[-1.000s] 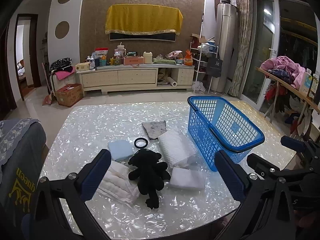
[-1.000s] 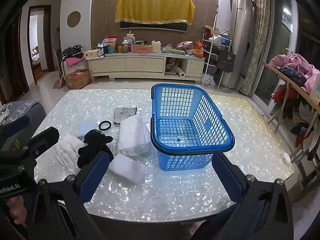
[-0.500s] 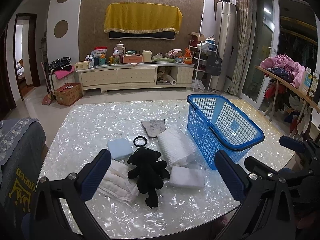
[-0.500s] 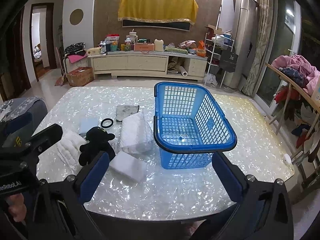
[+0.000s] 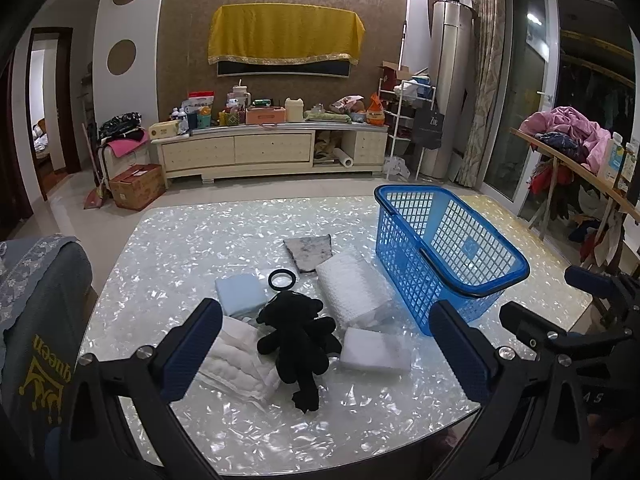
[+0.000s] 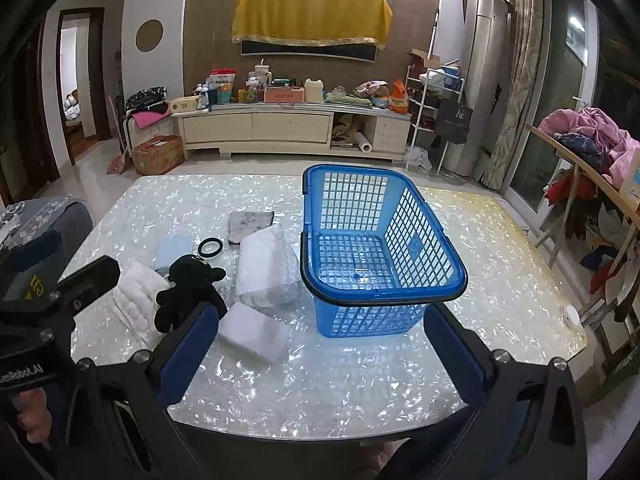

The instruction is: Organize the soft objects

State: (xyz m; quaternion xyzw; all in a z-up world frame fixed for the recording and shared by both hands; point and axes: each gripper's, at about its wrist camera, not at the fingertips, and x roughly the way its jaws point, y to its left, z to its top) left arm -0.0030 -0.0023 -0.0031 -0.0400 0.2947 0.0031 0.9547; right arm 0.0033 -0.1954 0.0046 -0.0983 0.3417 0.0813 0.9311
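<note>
On the pearly table (image 5: 168, 248) lies a black plush toy (image 5: 298, 340), partly over a folded white quilted cloth (image 5: 236, 356). Around it are a pale blue pad (image 5: 240, 292), a black ring (image 5: 282, 280), a grey cloth (image 5: 309, 252), a white bubble-wrap pack (image 5: 354, 292) and a white foam block (image 5: 376, 356). To their right stands an empty blue basket (image 6: 380, 252). My left gripper (image 5: 324, 307) hovers open over the near table edge, facing the plush toy. Facing the basket, my right gripper (image 6: 320, 312) is open and holds nothing.
A chair with a grey cover (image 5: 36, 300) stands at the table's left side. Beyond the table are a cluttered TV cabinet (image 5: 272, 152) and a cardboard box (image 5: 136, 186). A rack with piled clothes (image 5: 580, 144) stands to the right.
Both grippers have only drifted slightly. Nothing on the table has moved.
</note>
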